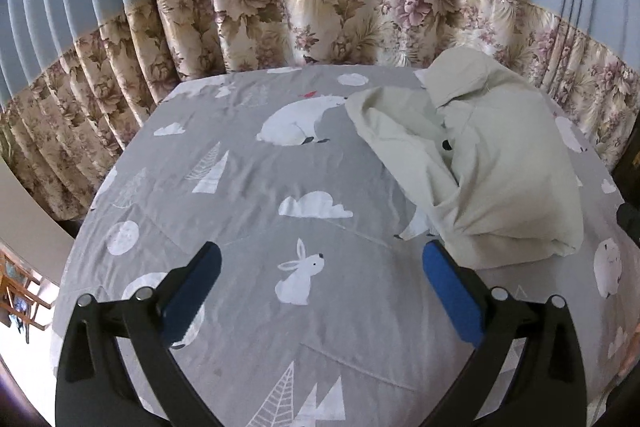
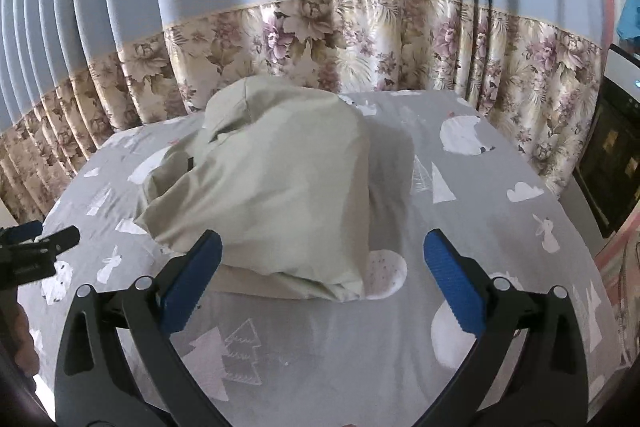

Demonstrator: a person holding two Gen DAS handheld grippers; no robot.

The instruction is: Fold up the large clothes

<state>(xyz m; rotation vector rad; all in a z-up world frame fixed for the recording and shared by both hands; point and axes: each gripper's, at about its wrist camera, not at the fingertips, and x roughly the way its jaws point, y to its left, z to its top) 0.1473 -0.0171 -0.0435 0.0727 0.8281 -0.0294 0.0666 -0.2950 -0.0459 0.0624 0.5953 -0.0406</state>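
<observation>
A pale green-beige garment point(image 1: 492, 163) lies crumpled in a heap on the grey printed bedsheet point(image 1: 248, 187), at the right in the left wrist view. In the right wrist view the garment point(image 2: 276, 187) sits just ahead of centre. My left gripper point(image 1: 322, 259) is open and empty above the sheet, left of the garment. My right gripper point(image 2: 322, 257) is open and empty, its blue pads point(image 2: 454, 283) just short of the garment's near edge. The left gripper also shows at the left edge of the right wrist view point(image 2: 36, 247).
The sheet point(image 2: 360, 347) carries white bears, rabbits, clouds and trees. A blue curtain with a floral lower band point(image 1: 320, 7) hangs behind the bed. A dark cabinet point(image 2: 612, 163) stands at the right. Wooden furniture point(image 1: 20, 299) is low at the left.
</observation>
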